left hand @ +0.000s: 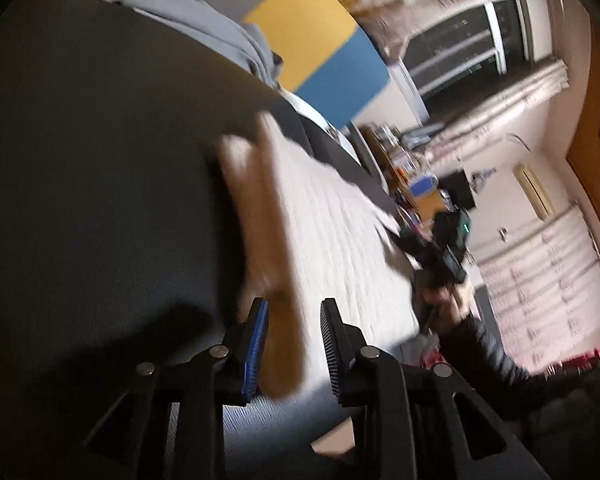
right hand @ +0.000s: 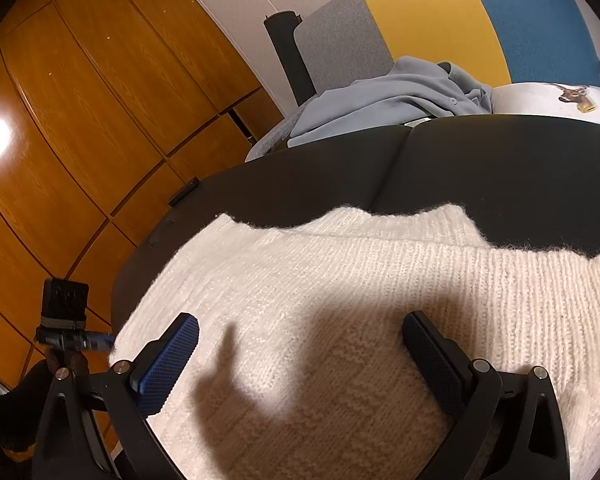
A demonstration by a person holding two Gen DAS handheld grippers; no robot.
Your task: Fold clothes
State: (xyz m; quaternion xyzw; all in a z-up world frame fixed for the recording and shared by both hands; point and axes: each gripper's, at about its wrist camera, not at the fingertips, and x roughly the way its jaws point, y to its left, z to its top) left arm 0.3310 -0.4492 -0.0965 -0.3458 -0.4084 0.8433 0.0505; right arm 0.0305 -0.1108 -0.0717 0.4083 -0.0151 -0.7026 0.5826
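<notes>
A cream knit sweater [right hand: 340, 272] lies spread on a dark padded surface [right hand: 500, 168]. My right gripper [right hand: 300, 320] hovers low over its middle, jaws wide open with nothing between them. In the blurred left wrist view the sweater [left hand: 332, 232] runs away from me, and its raised tan-looking edge passes between the fingers of my left gripper [left hand: 294, 344]. The jaws are narrow but open, with a gap on the right side of the cloth. The right gripper [left hand: 446, 248] shows at the sweater's far side, held by a hand. The left gripper [right hand: 72, 332] sits at the sweater's left edge.
A crumpled light blue garment [right hand: 380, 96] lies at the back of the dark surface, beside a white pillow [right hand: 548, 98] with a deer print. Behind them stands a grey, yellow and blue panel [right hand: 440, 20]. Wooden wardrobe doors [right hand: 80, 100] fill the left side.
</notes>
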